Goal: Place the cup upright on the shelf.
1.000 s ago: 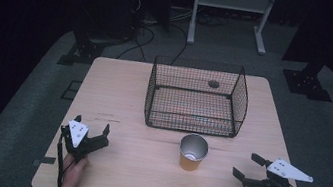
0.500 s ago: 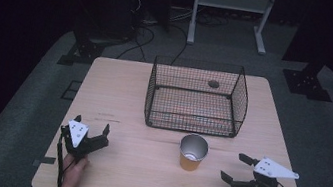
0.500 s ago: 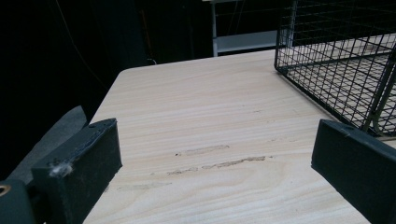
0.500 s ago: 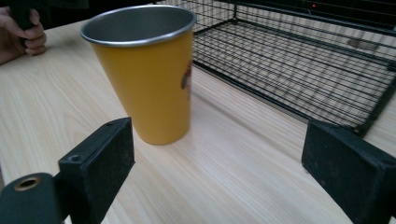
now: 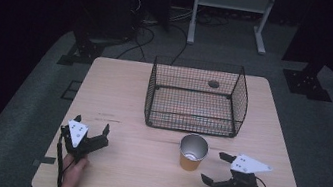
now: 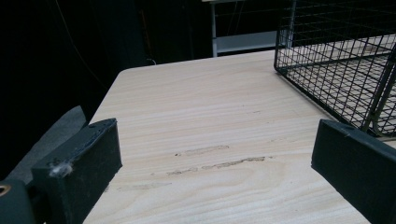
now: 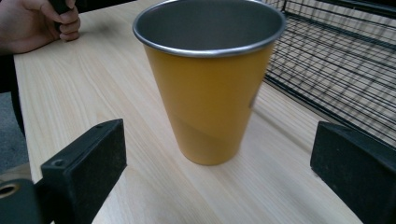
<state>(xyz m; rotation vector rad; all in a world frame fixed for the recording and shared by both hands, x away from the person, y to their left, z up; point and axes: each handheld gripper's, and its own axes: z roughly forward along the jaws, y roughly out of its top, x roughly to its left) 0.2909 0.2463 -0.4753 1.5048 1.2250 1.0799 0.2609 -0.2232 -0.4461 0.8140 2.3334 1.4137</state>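
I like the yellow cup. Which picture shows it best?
The right gripper view: the cup stands upright, close and big between the open jaws. The high view shows it small, in front of the basket.

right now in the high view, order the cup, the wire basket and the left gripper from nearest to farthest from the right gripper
Measured from the right gripper, at the table's near right:
1. The yellow cup, upright just to its left and slightly ahead.
2. The wire basket, farther back, beyond the cup near the table's middle.
3. The left gripper, across the table at its near left.
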